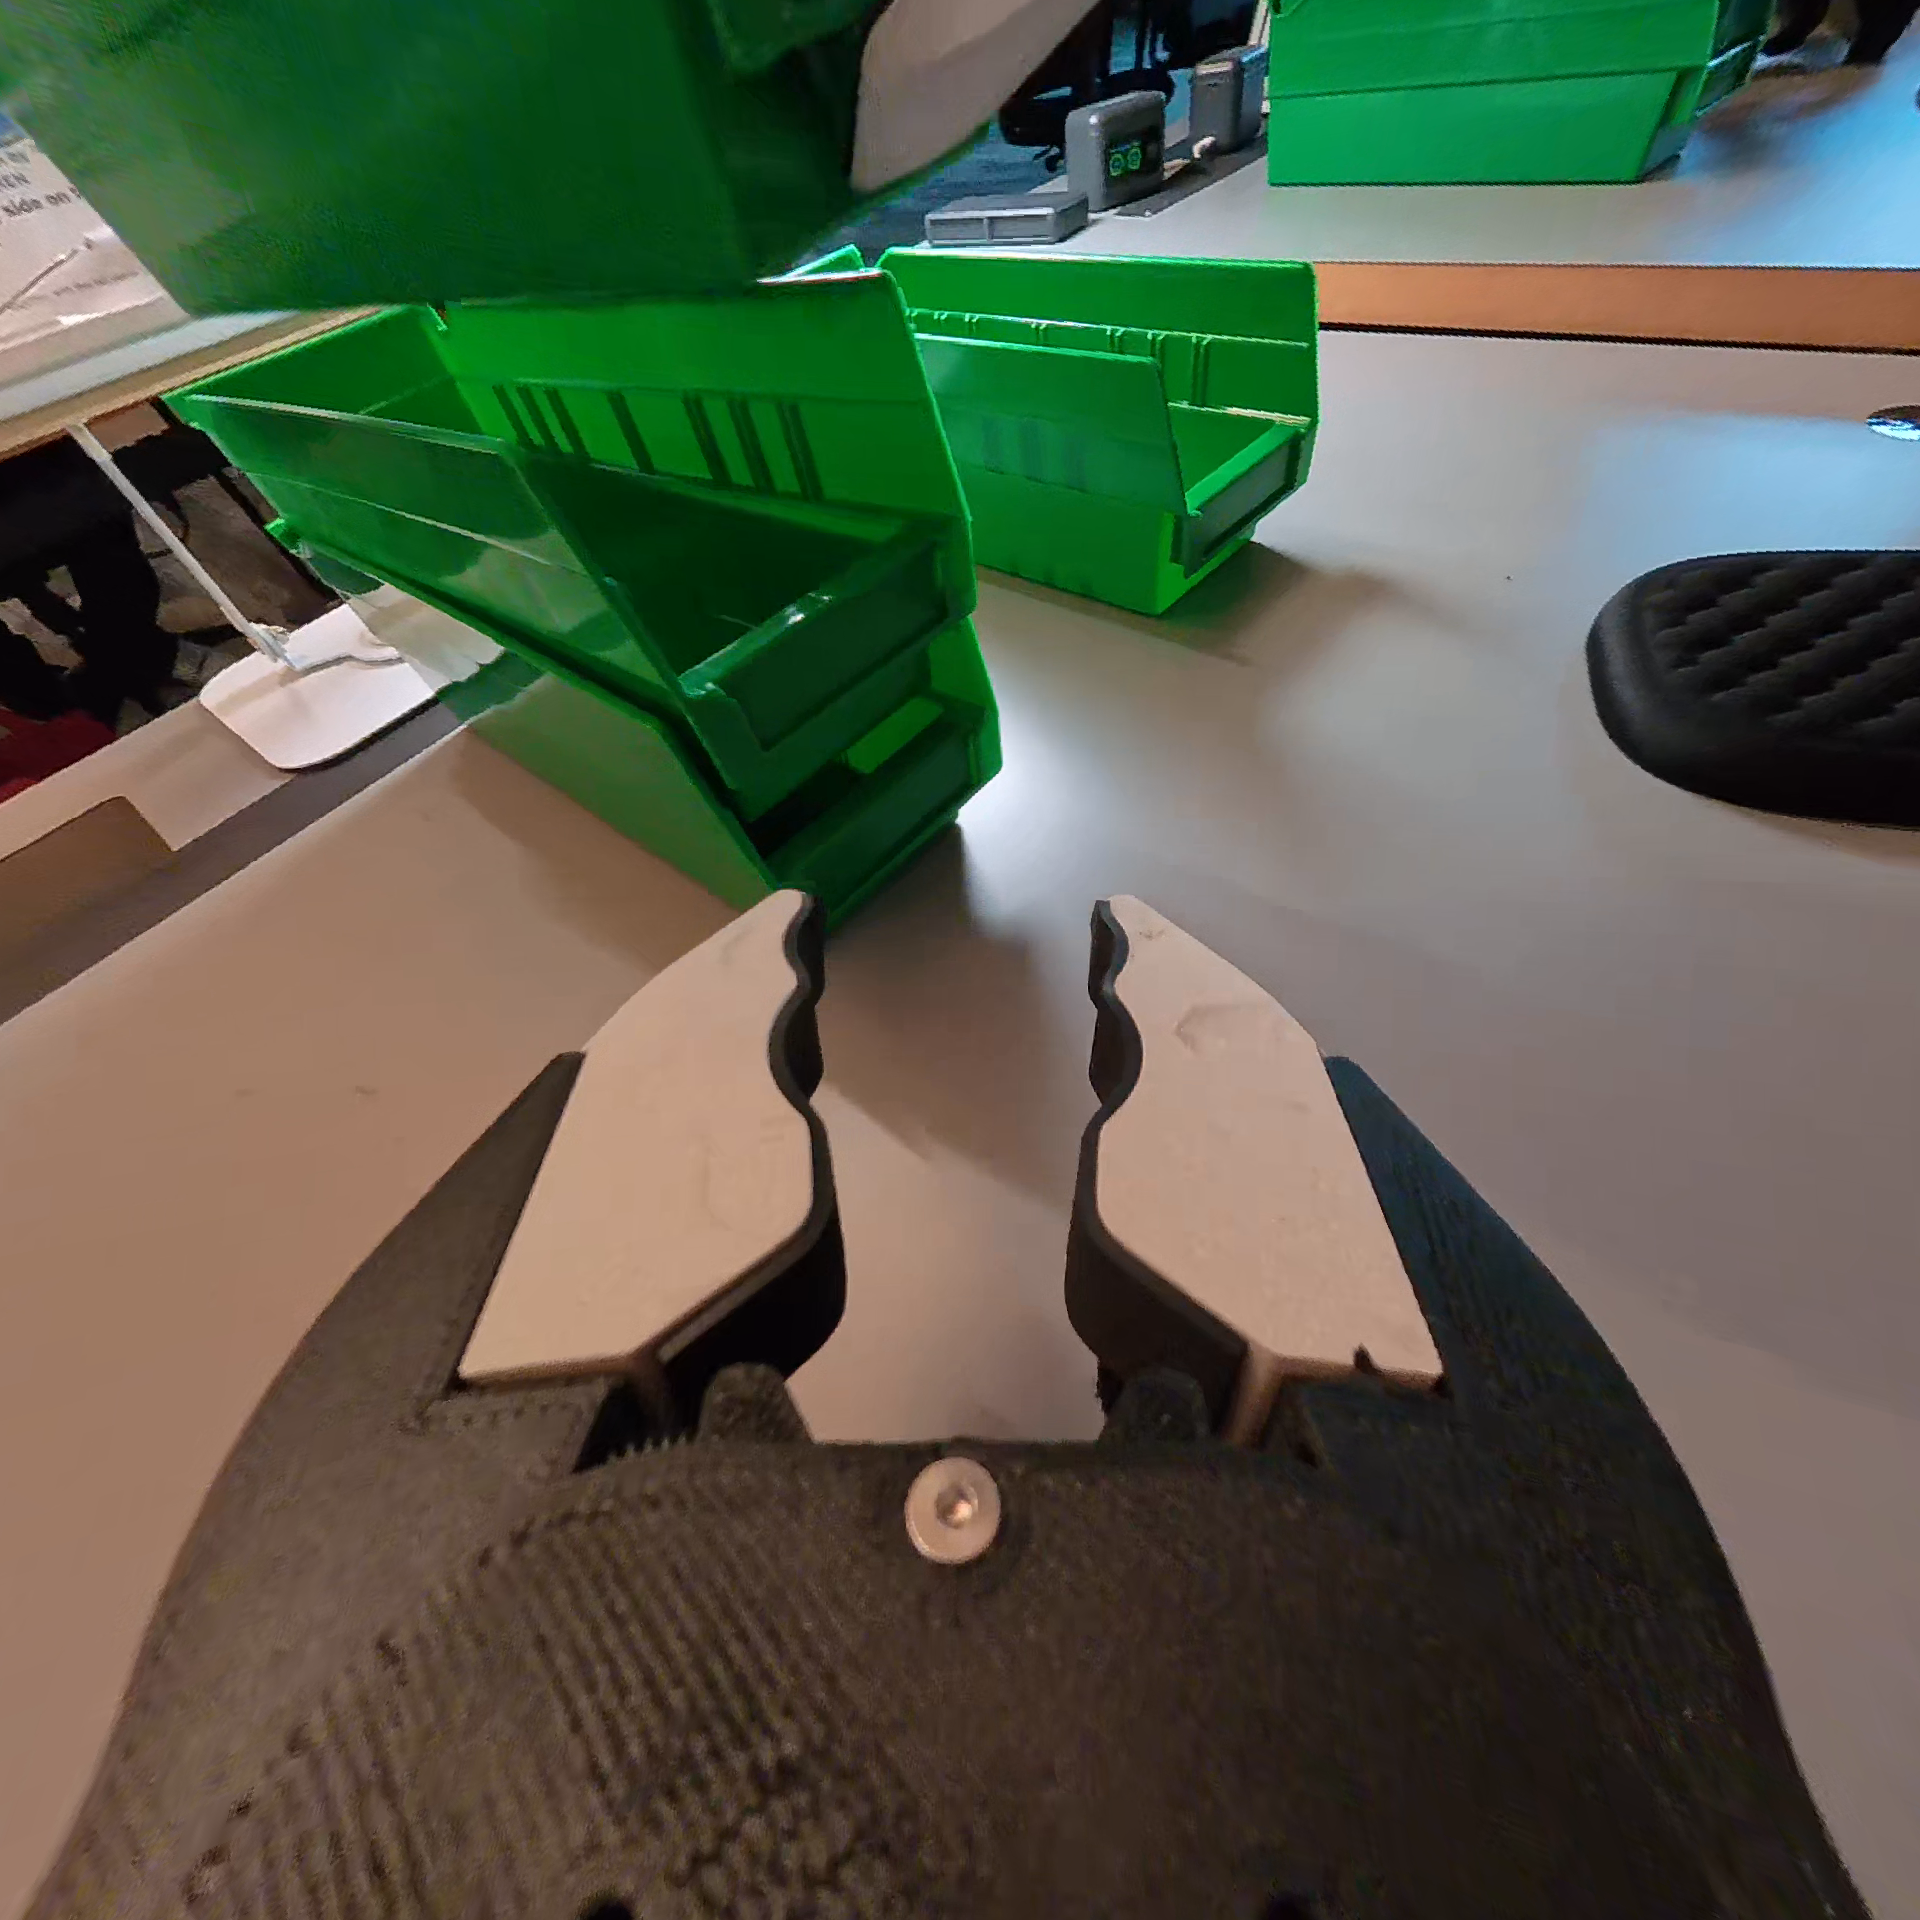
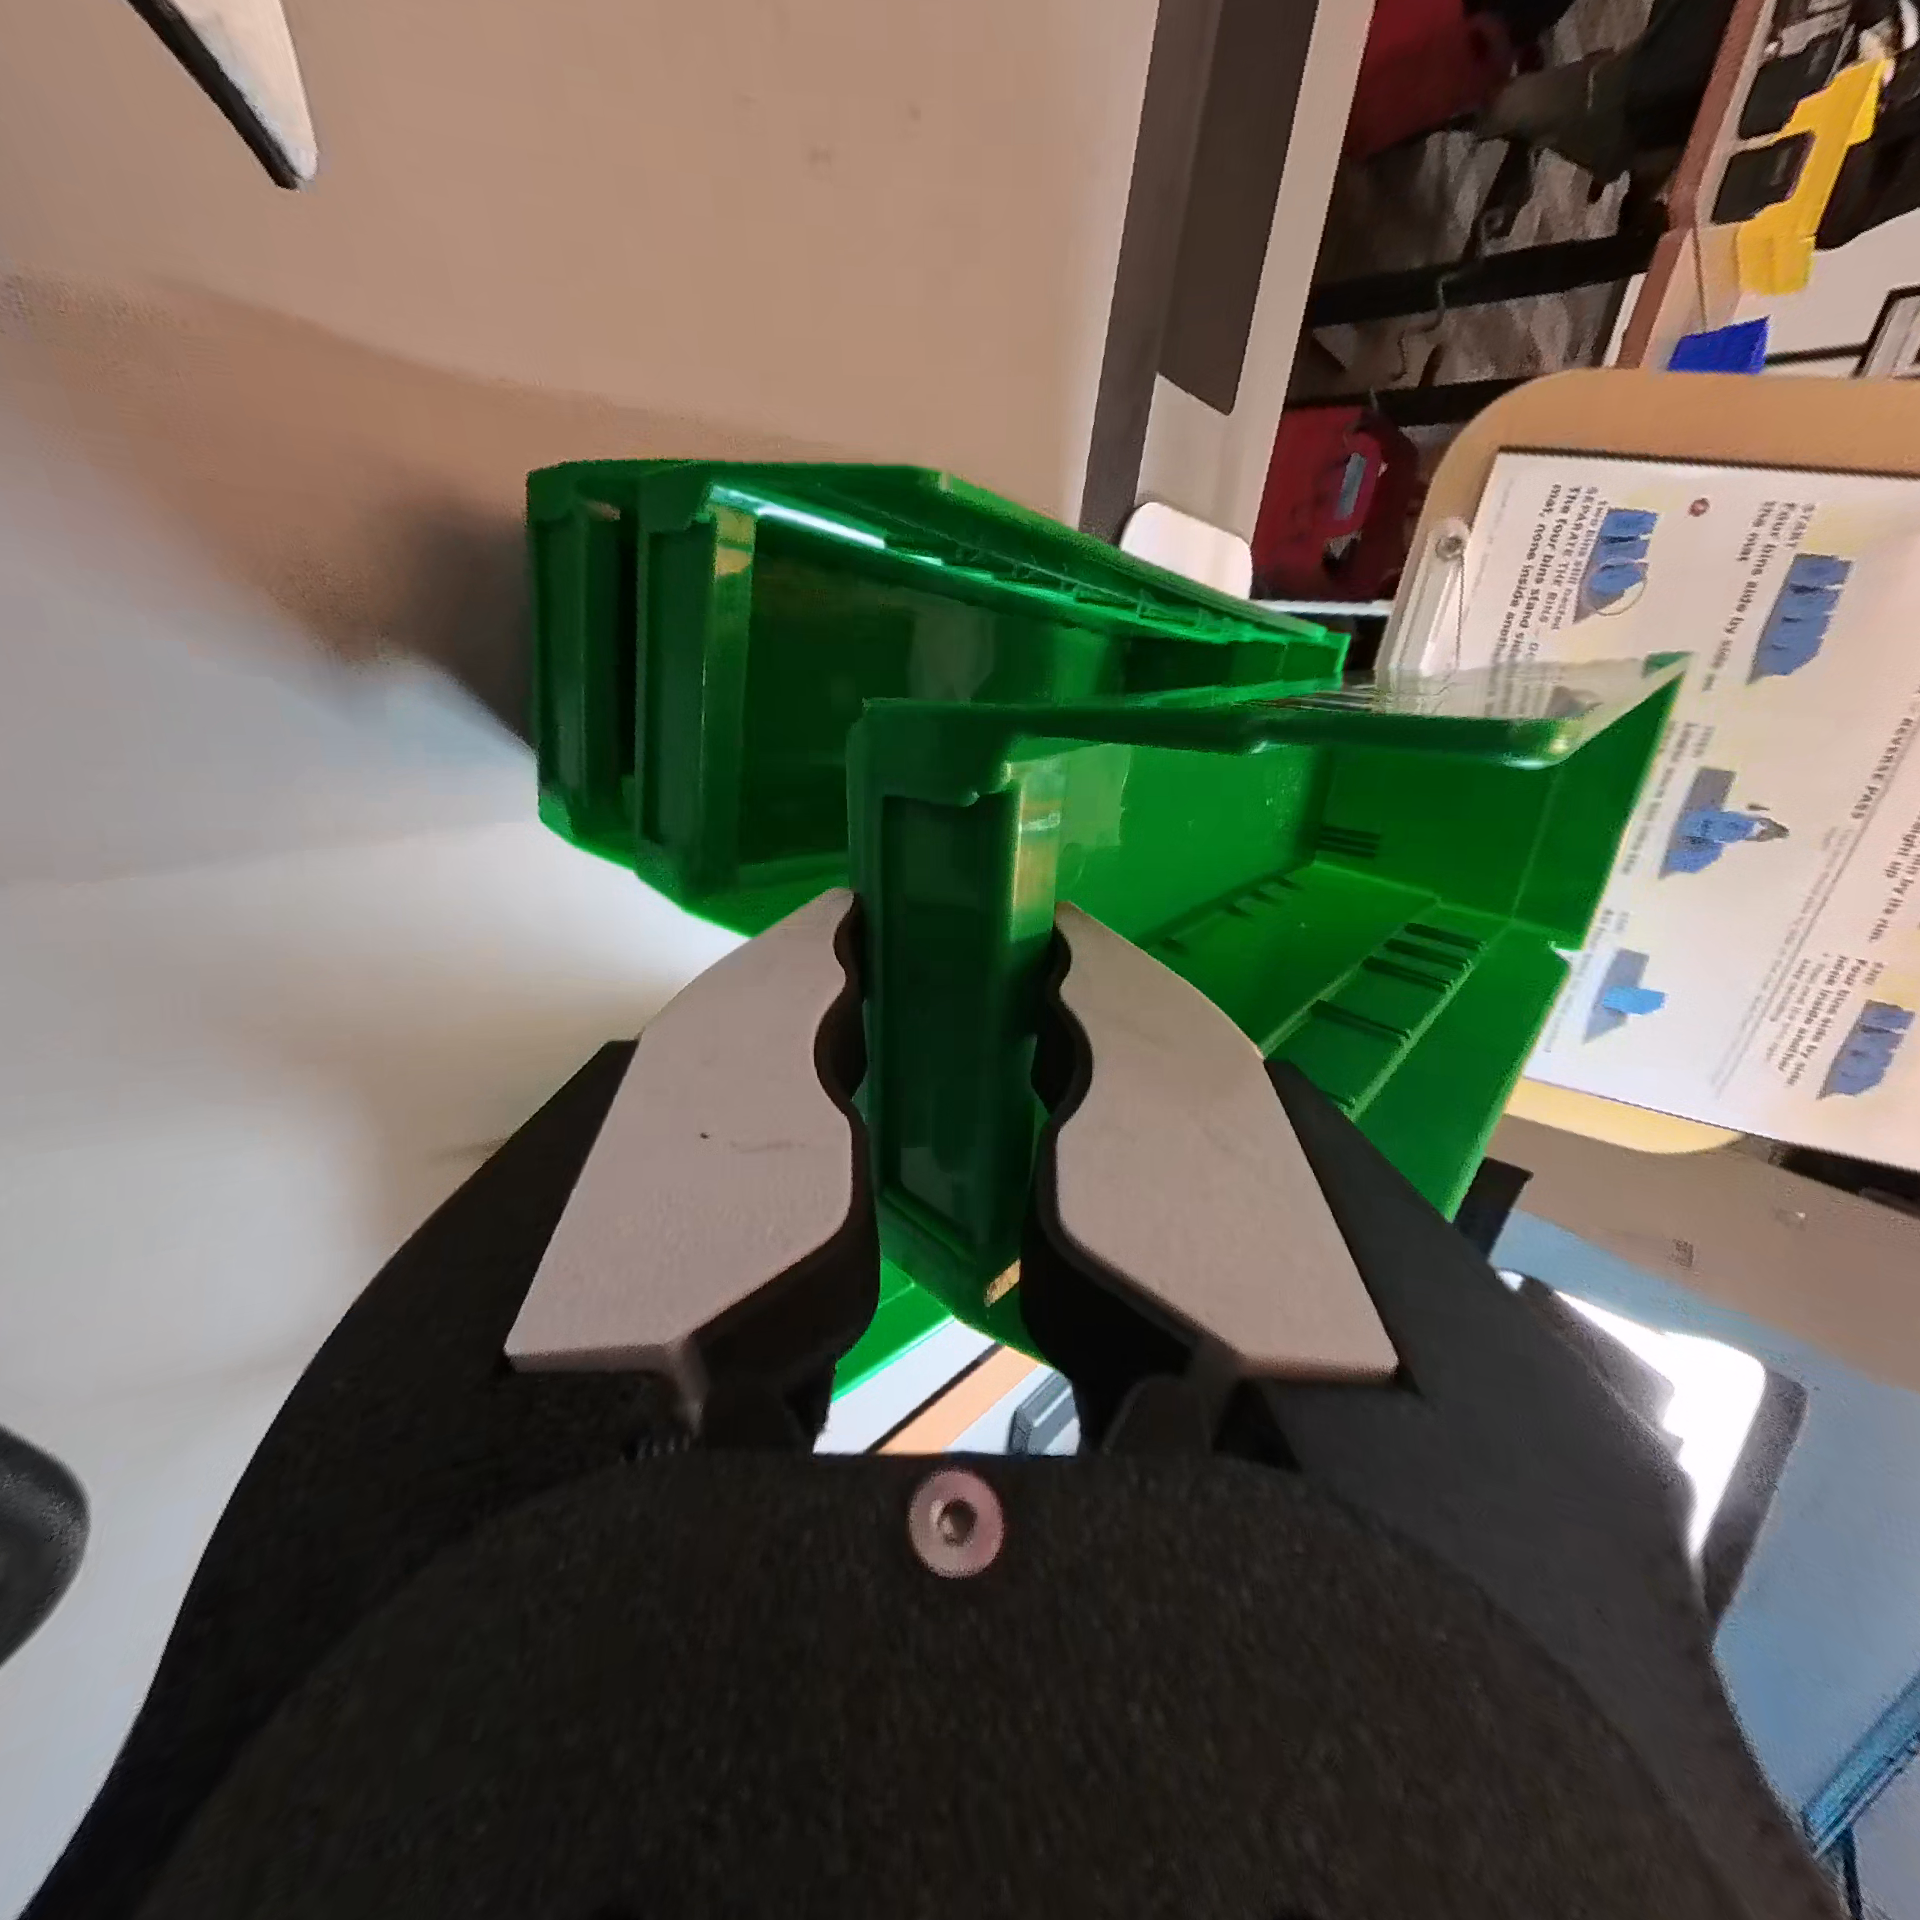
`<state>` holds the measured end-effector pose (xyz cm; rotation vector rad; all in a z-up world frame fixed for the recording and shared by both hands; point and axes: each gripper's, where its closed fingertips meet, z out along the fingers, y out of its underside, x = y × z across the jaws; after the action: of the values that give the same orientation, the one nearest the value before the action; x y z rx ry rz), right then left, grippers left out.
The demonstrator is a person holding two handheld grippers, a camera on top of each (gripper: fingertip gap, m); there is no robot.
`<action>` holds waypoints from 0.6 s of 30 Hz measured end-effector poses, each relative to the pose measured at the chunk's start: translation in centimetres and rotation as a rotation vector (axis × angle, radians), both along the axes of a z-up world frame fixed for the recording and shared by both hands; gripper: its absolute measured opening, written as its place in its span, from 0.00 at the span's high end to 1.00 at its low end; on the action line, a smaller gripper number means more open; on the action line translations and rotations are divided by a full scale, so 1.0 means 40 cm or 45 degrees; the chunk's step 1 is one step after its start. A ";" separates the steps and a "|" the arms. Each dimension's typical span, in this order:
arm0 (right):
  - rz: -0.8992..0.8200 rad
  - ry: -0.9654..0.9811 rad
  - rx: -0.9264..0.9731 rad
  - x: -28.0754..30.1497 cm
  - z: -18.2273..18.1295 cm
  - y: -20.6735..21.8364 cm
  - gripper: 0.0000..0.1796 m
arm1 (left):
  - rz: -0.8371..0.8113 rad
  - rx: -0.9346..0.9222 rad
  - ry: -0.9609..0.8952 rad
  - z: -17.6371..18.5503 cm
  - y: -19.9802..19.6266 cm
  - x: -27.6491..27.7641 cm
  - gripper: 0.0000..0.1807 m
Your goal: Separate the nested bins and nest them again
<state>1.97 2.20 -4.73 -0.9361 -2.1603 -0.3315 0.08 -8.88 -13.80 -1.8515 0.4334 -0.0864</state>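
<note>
In the left wrist view a stack of nested green bins sits on the grey table, the upper one tilted up at its back. A single green bin stands behind it to the right. My left gripper is open and empty, low over the table just in front of the stack's corner. A lifted green bin hangs above the stack. In the right wrist view my right gripper is shut on the front lip of that lifted bin, held beside the nested stack.
A black padded cushion lies on the table at right. More green bins and small grey devices stand on a far table. A laminated instruction sheet lies on a side table. The table edge runs left of the stack. The tips of one gripper are about 15 centimetres away from the tips of the other.
</note>
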 end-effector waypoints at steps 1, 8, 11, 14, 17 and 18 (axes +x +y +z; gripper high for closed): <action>-0.010 -0.009 -0.004 -0.010 -0.009 0.002 0.84 | 0.006 0.003 0.003 0.002 0.000 -0.004 0.73; -0.071 -0.048 0.021 -0.058 -0.058 0.023 0.84 | 0.048 0.063 0.002 0.039 0.000 -0.034 0.72; -0.084 -0.040 0.026 -0.074 -0.063 0.022 0.84 | 0.063 0.084 -0.002 0.052 0.000 -0.045 0.72; -0.090 -0.051 -0.001 -0.085 -0.077 0.015 0.84 | 0.069 0.092 0.003 0.055 0.000 -0.049 0.72; -0.102 -0.076 -0.001 -0.091 -0.104 0.016 0.84 | 0.066 0.098 0.006 0.057 -0.002 -0.047 0.72; -0.103 -0.082 0.002 -0.093 -0.114 0.018 0.84 | 0.066 0.100 0.006 0.058 -0.002 -0.047 0.72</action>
<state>-1.73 2.91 -9.28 -1.0264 -2.1841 -0.4074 -1.80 -8.98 -11.49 -1.7844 0.3867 -0.0294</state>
